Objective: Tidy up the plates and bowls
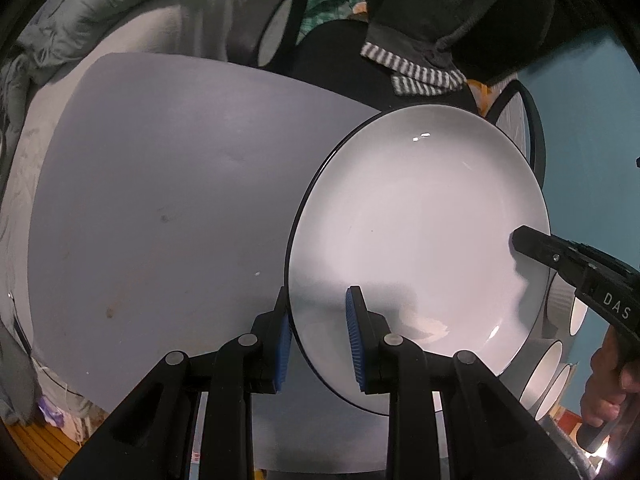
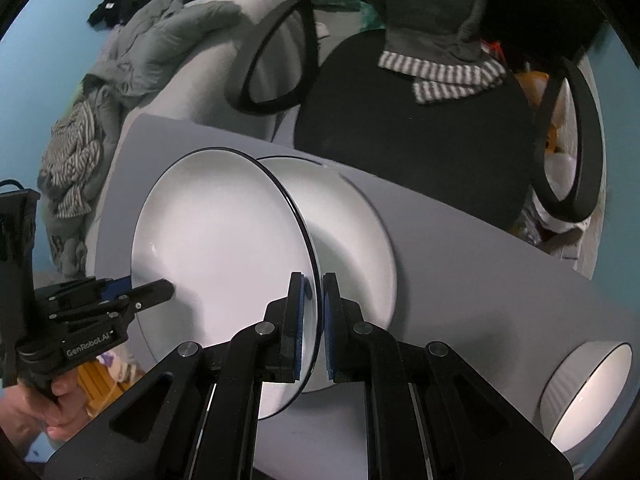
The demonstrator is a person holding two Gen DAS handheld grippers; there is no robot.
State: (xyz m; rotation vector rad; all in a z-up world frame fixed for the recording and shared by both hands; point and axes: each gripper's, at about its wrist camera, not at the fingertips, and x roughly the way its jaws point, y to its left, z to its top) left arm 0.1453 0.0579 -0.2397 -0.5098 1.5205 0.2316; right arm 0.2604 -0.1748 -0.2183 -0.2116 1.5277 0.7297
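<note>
A white plate (image 1: pixel 420 220) with a thin black rim is held in the air between both grippers, above the grey table (image 1: pixel 160 200). My left gripper (image 1: pixel 318 300) is shut on its near edge, one blue pad under the rim and one on the top face. My right gripper (image 1: pixel 520 240) grips the opposite edge. In the right wrist view the same plate (image 2: pixel 220 240) stands edge-on between the pads of my right gripper (image 2: pixel 313 280), which is shut on it; the left gripper (image 2: pixel 160 290) clamps its far side. A second white plate (image 2: pixel 352 232) lies on the table (image 2: pixel 480 280) below.
Ribbed grey bowls (image 1: pixel 556 364) with white insides stand at the table's right end; one bowl (image 2: pixel 592 392) shows in the right wrist view. A black chair (image 2: pixel 400 140) with a striped cloth stands behind the table. Grey clothes (image 2: pixel 120 60) are heaped at the far left.
</note>
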